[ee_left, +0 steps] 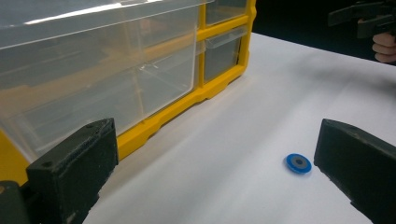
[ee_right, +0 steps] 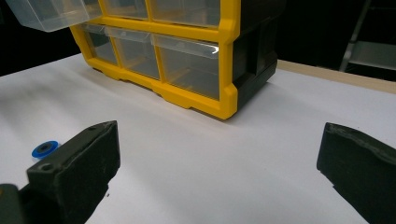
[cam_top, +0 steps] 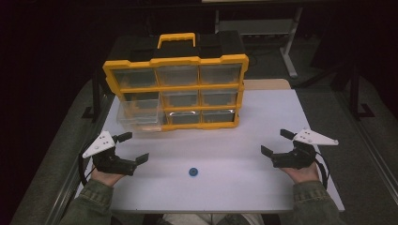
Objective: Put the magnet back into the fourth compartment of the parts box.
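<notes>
Grippers rest low over the white table [cam_top: 225,140], one at each side, both with jaws spread wide and nothing between them. The left gripper [cam_top: 133,147] sits near the table's front left corner, held by the person's left hand [cam_top: 107,176]; the right gripper [cam_top: 277,143] sits toward the front right, held by the right hand [cam_top: 305,172]. A grey three-cornered plate tops each one.

Between them, on the bare table near the front edge, lies a small blue disc [cam_top: 193,171] with a dark centre, well apart from both grippers. In the left gripper view the disc [ee_left: 298,164] lies just beside the right-hand jaw; in the right gripper view it [ee_right: 45,149] lies beside the left-hand jaw.

At the back of the table stands a yellow-and-black organiser [cam_top: 176,89] with a yellow handle and three rows of clear drawers. Its bottom left drawer [cam_top: 138,117] is pulled out toward the person, and it looms large in the left gripper view [ee_left: 98,70].
</notes>
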Action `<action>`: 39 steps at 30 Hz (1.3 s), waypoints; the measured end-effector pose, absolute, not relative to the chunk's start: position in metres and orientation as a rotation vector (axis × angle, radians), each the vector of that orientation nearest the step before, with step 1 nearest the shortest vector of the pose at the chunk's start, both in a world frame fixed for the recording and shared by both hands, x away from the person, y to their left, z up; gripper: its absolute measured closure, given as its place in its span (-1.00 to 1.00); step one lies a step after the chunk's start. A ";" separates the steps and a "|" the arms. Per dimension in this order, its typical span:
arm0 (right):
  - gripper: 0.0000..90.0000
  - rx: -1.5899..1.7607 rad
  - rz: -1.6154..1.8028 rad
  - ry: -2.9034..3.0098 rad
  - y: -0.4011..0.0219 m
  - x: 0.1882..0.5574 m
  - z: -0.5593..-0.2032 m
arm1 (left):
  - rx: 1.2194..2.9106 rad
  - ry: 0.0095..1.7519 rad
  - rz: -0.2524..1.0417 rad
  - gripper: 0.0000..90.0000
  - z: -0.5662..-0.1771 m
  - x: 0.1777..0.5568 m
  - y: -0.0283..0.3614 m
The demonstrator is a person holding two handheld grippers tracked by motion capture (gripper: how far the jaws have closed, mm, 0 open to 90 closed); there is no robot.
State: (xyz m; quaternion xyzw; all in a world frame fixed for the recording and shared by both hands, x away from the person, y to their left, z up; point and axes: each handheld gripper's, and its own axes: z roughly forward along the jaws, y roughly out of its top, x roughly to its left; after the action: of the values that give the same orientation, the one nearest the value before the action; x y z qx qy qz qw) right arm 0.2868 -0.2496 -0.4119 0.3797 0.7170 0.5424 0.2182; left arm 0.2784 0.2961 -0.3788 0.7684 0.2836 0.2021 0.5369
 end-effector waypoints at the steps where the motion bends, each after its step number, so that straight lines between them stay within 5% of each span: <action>1: -1.00 1.051 1.501 1.985 -0.250 0.287 -0.412 | 1.838 0.668 0.481 -1.00 -0.379 0.278 0.294; 39: -1.00 1.051 1.492 2.008 -0.248 0.287 -0.413 | 2.012 0.509 0.367 -1.00 -0.381 0.288 0.236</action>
State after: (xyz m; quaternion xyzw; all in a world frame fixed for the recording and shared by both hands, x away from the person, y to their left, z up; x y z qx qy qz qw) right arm 0.2870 -0.2475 -0.4129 0.3787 0.7230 0.5373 0.2125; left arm 0.2878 0.2359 -0.3812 0.8299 0.2098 0.1512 0.4944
